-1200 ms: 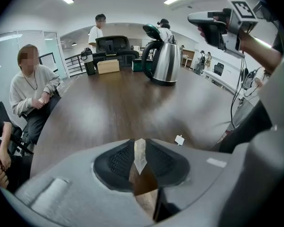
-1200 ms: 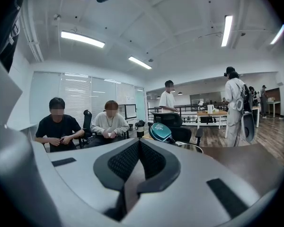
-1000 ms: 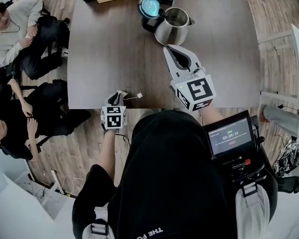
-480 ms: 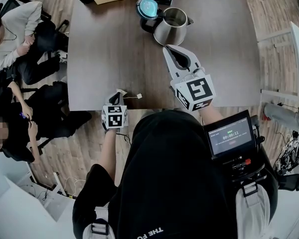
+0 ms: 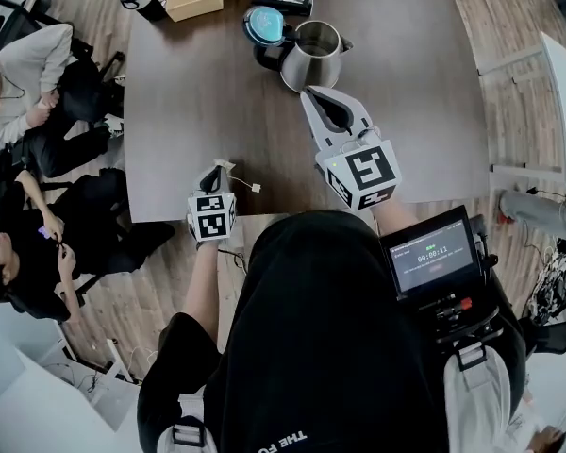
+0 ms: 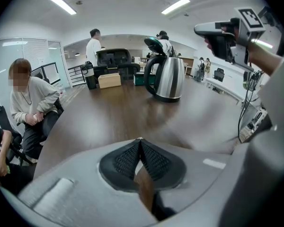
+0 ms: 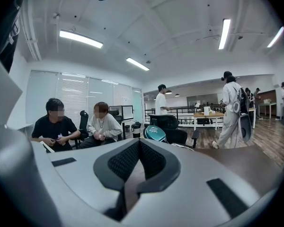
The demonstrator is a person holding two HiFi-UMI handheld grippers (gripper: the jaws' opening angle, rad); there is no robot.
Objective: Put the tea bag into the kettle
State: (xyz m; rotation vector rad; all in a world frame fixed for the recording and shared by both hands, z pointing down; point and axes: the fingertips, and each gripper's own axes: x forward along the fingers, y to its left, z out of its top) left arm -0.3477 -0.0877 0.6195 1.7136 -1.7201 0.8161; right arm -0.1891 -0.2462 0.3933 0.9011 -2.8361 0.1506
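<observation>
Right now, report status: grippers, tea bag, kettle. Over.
Left gripper shut on tea bag, near table edge. Right gripper shut, empty, raised near kettle. Lid open; nothing between.

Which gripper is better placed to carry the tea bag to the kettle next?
Left: the left gripper is shut on the small white tea bag; the right gripper, shut and empty, hovers near the open steel kettle.
</observation>
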